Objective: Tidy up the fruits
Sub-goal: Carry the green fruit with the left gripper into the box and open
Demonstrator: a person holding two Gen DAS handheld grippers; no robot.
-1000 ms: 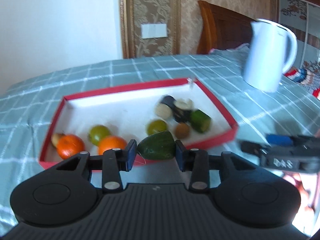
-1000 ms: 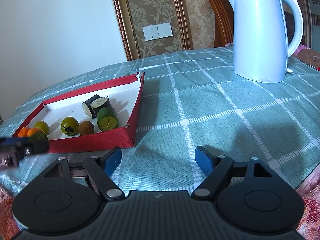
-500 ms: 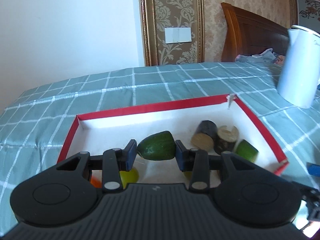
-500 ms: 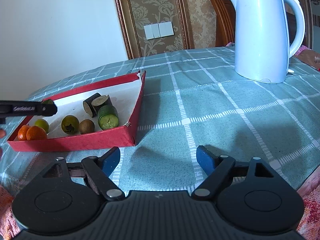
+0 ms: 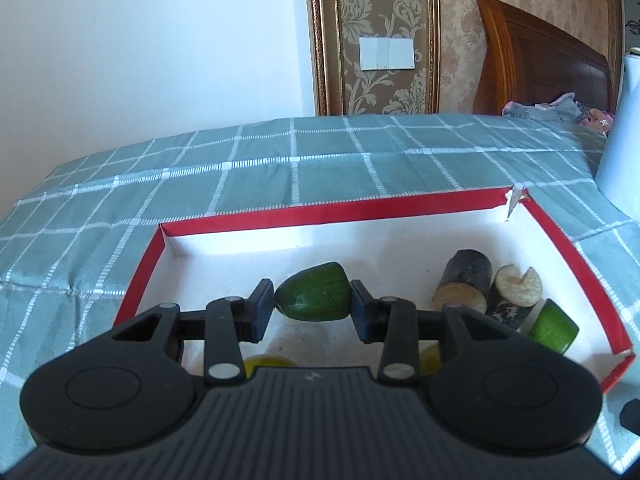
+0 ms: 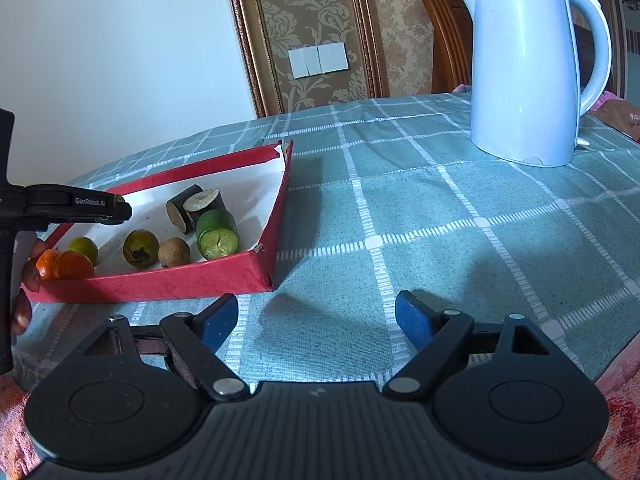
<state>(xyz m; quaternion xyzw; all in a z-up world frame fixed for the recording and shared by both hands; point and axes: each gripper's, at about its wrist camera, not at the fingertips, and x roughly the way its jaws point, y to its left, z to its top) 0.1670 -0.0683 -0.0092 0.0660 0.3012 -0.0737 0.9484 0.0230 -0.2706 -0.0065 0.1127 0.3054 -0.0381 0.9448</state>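
My left gripper (image 5: 313, 311) is shut on a dark green cucumber end piece (image 5: 314, 297), held above the white floor of the red-walled tray (image 5: 332, 213). To its right in the tray lie two dark-skinned cut pieces (image 5: 466, 282) and a bright green cucumber slice (image 5: 553, 326). In the right wrist view the tray (image 6: 160, 280) also holds two oranges (image 6: 72, 266), green round fruits (image 6: 140, 247) and a brown one (image 6: 173, 252); the left gripper (image 6: 120, 210) reaches in from the left. My right gripper (image 6: 316, 316) hovers over the tablecloth with its jaws opening and nothing between them.
A white electric kettle (image 6: 528, 68) stands at the back right of the table on the green checked cloth (image 6: 440, 220). A wooden chair back (image 5: 540, 60) rises behind the table. The wall carries a light switch panel (image 6: 318, 62).
My left gripper carried the cucumber piece from the tray's near edge in over the tray floor. The right gripper stayed in place while its jaws spread a little wider.
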